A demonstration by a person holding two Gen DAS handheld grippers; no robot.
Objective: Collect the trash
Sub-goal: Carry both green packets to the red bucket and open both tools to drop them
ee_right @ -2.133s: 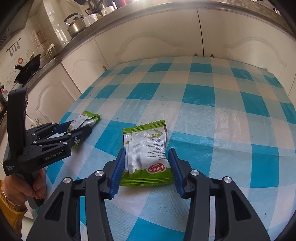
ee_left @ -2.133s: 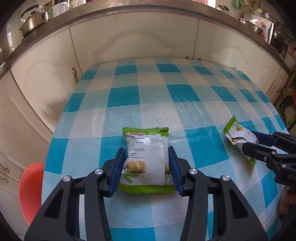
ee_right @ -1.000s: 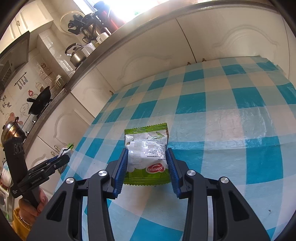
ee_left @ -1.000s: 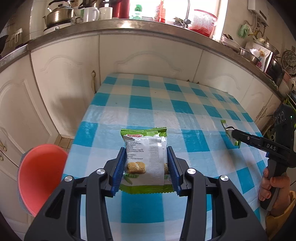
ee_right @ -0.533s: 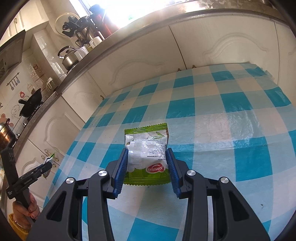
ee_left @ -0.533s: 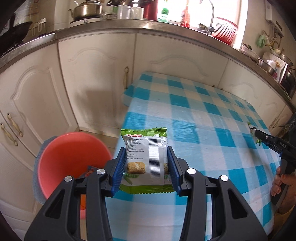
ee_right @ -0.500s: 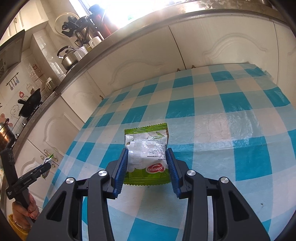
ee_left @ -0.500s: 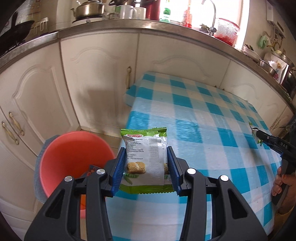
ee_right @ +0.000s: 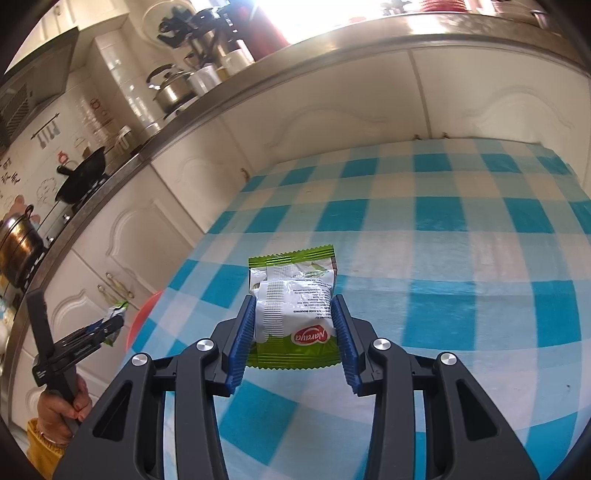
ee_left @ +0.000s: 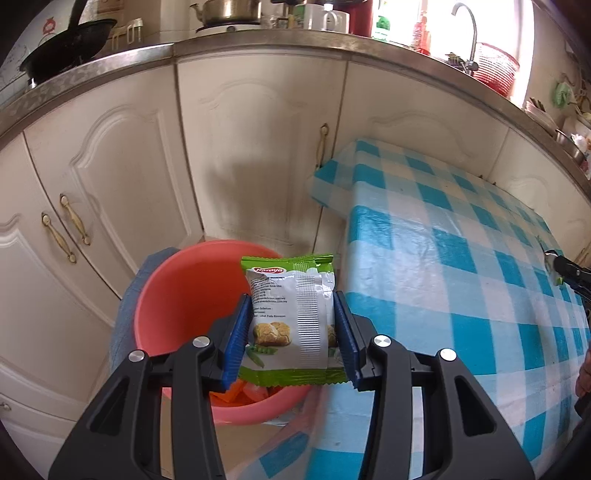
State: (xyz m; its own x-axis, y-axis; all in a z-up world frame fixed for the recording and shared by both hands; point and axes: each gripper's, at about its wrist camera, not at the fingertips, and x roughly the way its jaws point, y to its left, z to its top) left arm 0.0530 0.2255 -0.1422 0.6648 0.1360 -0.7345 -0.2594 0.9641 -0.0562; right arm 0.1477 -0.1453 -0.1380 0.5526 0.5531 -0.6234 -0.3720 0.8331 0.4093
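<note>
Left tongs (ee_left: 291, 328) clamped on a green-and-white foil snack wrapper (ee_left: 291, 314) above the salmon-pink plastic bin (ee_left: 177, 295), ready for release; right tongs (ee_right: 291, 332) likewise gripping a second green-and-white wrapper (ee_right: 295, 310) over the blue-checked desk (ee_right: 443, 240), due next at the bin.

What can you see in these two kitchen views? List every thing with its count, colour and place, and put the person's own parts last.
snack packets: two, green and white, one in the left gripper over the bucket, one in the right gripper above the table
bucket: one, salmon pink, on the floor beside the table, some orange scraps inside
table: one, blue and white checked cloth, against the cabinets
cabinets: cream, under the counter
wok: one, black, on the stove
kettle: one, steel, on the counter
basket: one, red, by the tap
left gripper: black, blue jaws
right gripper: black, blue jaws
hand: one, holding the left gripper's handle
</note>
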